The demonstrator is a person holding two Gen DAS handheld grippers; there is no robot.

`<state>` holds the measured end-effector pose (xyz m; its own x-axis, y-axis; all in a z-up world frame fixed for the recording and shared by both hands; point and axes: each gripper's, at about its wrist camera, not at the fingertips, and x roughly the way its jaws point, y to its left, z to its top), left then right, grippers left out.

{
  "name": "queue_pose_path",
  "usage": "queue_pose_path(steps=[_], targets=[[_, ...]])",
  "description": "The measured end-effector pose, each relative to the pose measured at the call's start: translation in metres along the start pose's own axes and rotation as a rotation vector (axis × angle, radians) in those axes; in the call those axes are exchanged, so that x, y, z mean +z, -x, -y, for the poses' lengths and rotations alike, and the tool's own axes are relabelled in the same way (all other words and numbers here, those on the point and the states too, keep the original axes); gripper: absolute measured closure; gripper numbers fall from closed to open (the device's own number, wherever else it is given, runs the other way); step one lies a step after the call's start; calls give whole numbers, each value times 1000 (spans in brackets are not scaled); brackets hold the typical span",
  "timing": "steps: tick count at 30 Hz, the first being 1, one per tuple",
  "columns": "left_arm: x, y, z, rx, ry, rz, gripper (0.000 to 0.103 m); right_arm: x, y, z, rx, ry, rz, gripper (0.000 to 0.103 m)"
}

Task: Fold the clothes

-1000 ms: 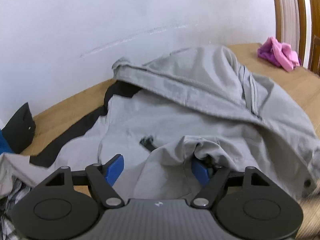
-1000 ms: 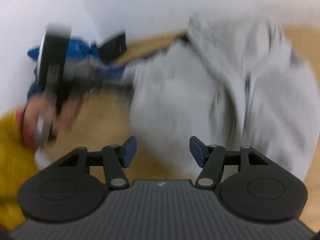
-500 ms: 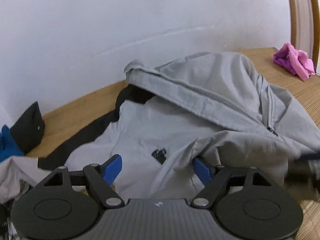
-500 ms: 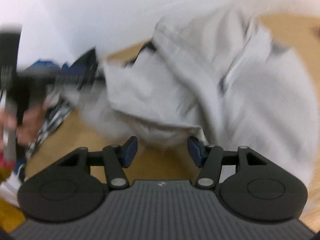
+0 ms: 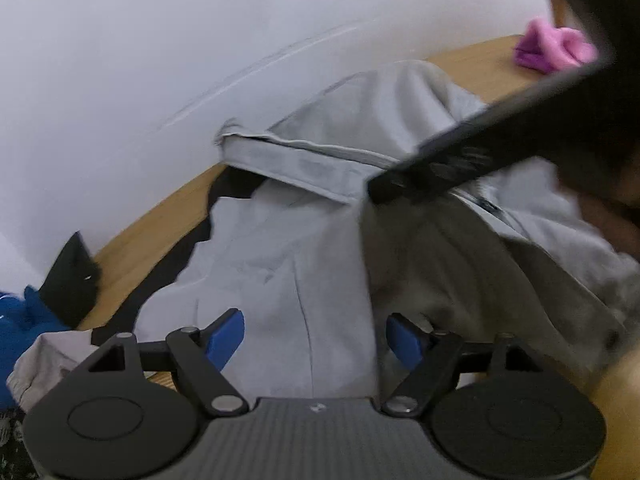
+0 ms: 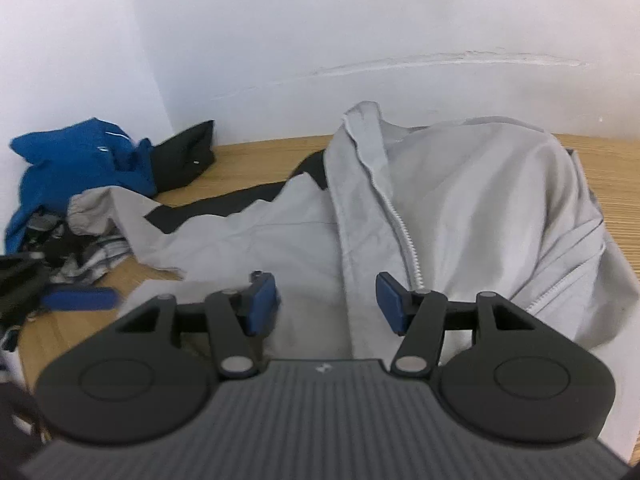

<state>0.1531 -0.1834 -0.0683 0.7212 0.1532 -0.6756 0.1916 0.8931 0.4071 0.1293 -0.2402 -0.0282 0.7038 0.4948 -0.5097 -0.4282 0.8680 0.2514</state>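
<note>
Swung across since a second ago: right gripper (image 6: 326, 300), earlier blurred over bare wood by the blue heap, now above the grey jacket (image 6: 460, 200), beside its zip (image 6: 404, 236); jaws spread, blue pads clear of cloth. Left gripper (image 5: 314, 336) shifted too, also spread, soft grey fabric lying between the pads without being pinched. Smooth, thin, crumpled cloth, black lining panel (image 6: 224, 204) showing beneath, toothed zip running down a folded front edge. Spread over the middle of the wooden bench (image 6: 260, 156), collar against the white wall (image 6: 360, 20). Blue garment (image 6: 80, 156) heaped in the back left corner, pink cloth (image 5: 552, 48) toward the far right end. Bare grained wood along the back edge.
</note>
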Motion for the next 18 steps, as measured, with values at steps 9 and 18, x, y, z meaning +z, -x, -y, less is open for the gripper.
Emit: queue_pose_path(steps=[9,18], targets=[[31,-41,14,-17,8,4,26,-25,79,7,-29,-37,62,44],[8,-37,54,-128,-255,20,25,-106,161,45,-297,-231,-34,44]])
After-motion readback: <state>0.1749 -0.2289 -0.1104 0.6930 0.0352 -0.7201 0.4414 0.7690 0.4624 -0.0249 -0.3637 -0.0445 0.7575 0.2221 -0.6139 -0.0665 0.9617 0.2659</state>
